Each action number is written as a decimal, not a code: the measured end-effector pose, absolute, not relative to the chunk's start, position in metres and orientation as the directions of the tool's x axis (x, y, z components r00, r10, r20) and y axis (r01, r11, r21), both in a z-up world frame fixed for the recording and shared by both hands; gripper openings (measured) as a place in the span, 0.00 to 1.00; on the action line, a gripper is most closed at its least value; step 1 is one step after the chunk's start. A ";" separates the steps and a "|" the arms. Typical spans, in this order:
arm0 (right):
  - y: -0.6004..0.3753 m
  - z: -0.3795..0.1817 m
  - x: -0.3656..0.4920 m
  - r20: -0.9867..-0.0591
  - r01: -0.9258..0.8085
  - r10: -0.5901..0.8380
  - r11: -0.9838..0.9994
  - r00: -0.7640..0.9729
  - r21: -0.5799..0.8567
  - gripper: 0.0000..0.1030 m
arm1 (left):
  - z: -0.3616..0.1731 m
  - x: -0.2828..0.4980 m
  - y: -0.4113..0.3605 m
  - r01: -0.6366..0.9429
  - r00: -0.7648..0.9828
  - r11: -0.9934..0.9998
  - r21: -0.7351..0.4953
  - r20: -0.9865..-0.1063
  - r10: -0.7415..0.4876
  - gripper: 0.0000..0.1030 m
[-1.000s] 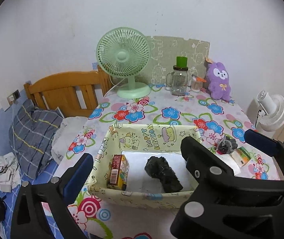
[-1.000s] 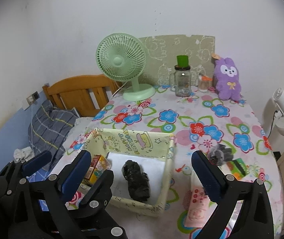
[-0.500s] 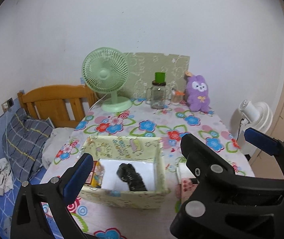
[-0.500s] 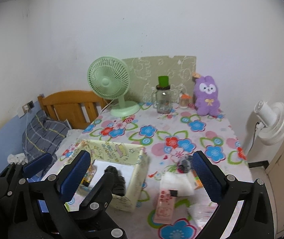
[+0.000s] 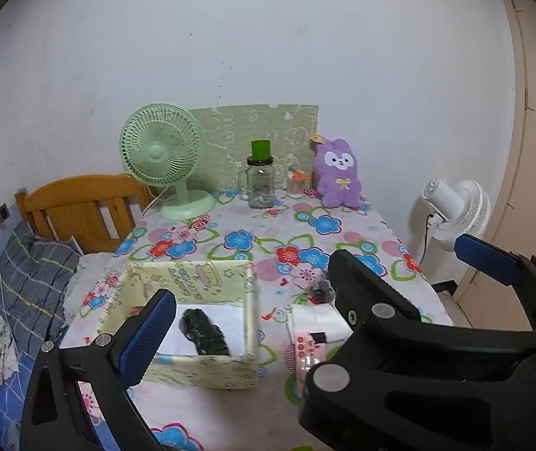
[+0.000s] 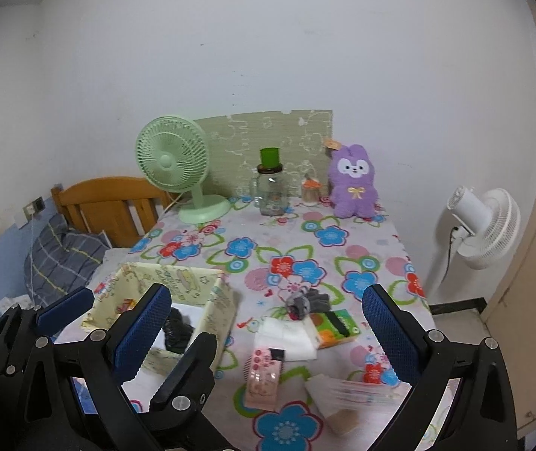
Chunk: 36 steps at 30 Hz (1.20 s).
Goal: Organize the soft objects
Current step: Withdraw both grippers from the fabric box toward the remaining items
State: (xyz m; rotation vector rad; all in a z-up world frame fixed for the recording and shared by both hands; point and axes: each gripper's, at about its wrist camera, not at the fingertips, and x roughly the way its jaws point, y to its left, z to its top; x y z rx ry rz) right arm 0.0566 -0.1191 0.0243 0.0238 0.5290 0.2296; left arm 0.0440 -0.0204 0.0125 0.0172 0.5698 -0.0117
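Left gripper (image 5: 328, 300): spread wide and holding nothing, raised above the near edge of the table (image 5: 230, 409), aimed over the fabric box (image 5: 200, 372).
Right gripper (image 6: 268, 327): also spread wide and empty, raised above the near right part of the table, looking down on the loose pile.
Fabric box: sits near-left on the table; 1 dark rolled cloth (image 5: 204, 332) already lies inside on a white sheet, its long axis running from far-left to near-right.
Grey sock bundle (image 6: 305, 300): on the tablecloth to the right of the box and apart from its wall, just beyond the white tissue pack (image 6: 290, 336). It lies ahead of the right gripper's fingers, between them in that view, with its long axis roughly left to right.
Green packet (image 6: 337, 327): just right of the tissue pack and touching it.
Pink packet (image 6: 264, 374): nearer than the tissue pack, long axis pointing away from the camera.
Clear-wrapped pack (image 6: 350, 394): nearest, towards the right finger; its contents cannot be made out.
Nearer hand: the right gripper looks better placed for the sock bundle and the tissue pack; the left gripper's own finger hides most of that pile in its view.
Likely next move: a forward and downward reach with the right gripper, fingers set across the bundle's short side, then a carry leftward over the box wall.
Purple plush rabbit (image 6: 354, 184): upright at the far edge, well apart from both grippers.
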 end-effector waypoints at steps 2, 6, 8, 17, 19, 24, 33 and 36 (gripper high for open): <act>-0.126 0.023 0.056 -0.497 -0.205 0.218 0.975 0.840 0.082 1.00 | 0.011 0.044 -0.027 0.022 0.841 1.000 0.007 -0.541 -0.014 1.00; -0.137 0.020 0.055 -0.497 -0.181 0.194 0.981 0.846 0.075 1.00 | 0.008 0.044 -0.037 0.013 0.841 1.000 0.005 -0.540 -0.008 1.00; -0.143 0.018 0.055 -0.501 -0.165 0.174 0.984 0.848 0.063 1.00 | 0.004 0.045 -0.043 0.018 0.843 1.000 -0.001 -0.538 -0.015 1.00; -0.165 0.003 0.054 -0.505 -0.119 0.131 0.991 0.853 0.056 1.00 | -0.011 0.048 -0.062 0.063 0.836 0.998 -0.029 -0.545 -0.069 1.00; -0.169 -0.001 0.055 -0.508 -0.117 0.131 0.991 0.851 0.060 1.00 | -0.014 0.049 -0.065 0.068 0.831 0.997 -0.035 -0.551 -0.076 1.00; -0.177 -0.015 0.058 -0.515 -0.130 0.137 0.990 0.846 0.051 1.00 | -0.026 0.050 -0.077 0.071 0.834 0.997 -0.022 -0.547 -0.071 1.00; -0.184 -0.046 0.063 -0.539 -0.127 0.137 0.990 0.831 0.057 1.00 | -0.057 0.059 -0.085 0.100 0.802 0.994 -0.034 -0.589 -0.101 0.98; -0.188 -0.058 0.067 -0.551 -0.120 0.133 0.991 0.824 0.060 1.00 | -0.068 0.063 -0.087 0.105 0.781 0.994 -0.031 -0.616 -0.102 0.98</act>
